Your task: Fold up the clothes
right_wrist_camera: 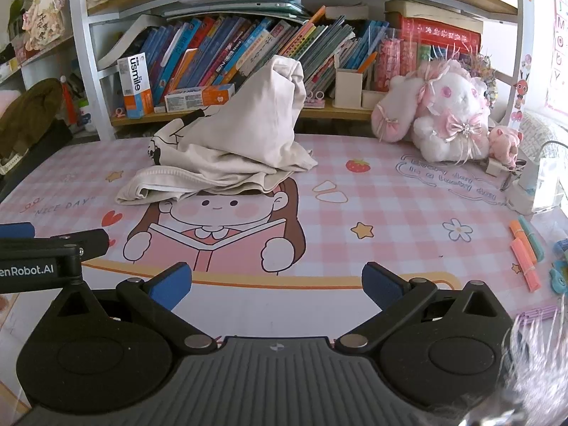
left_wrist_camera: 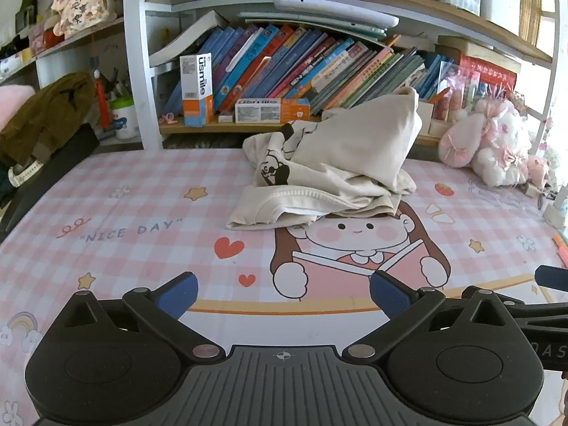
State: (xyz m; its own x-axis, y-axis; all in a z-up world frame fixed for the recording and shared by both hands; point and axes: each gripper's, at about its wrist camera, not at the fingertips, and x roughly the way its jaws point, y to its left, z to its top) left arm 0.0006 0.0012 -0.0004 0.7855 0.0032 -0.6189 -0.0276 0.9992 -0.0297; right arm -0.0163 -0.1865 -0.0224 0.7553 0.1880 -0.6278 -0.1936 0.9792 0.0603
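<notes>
A cream garment with a black cartoon print lies crumpled in a heap at the far side of the pink checked desk mat, one part leaning up against the bookshelf. The right wrist view shows the same garment left of centre. My left gripper hovers over the near part of the mat, well short of the cloth, jaws wide open and empty. My right gripper is likewise open and empty, beside the left one. The left gripper's blue fingertip shows at the left edge of the right wrist view.
A bookshelf full of books and boxes stands behind the mat. A pink-and-white plush toy sits at the back right. Highlighters and a white device lie at the right edge. A brown garment hangs at the far left.
</notes>
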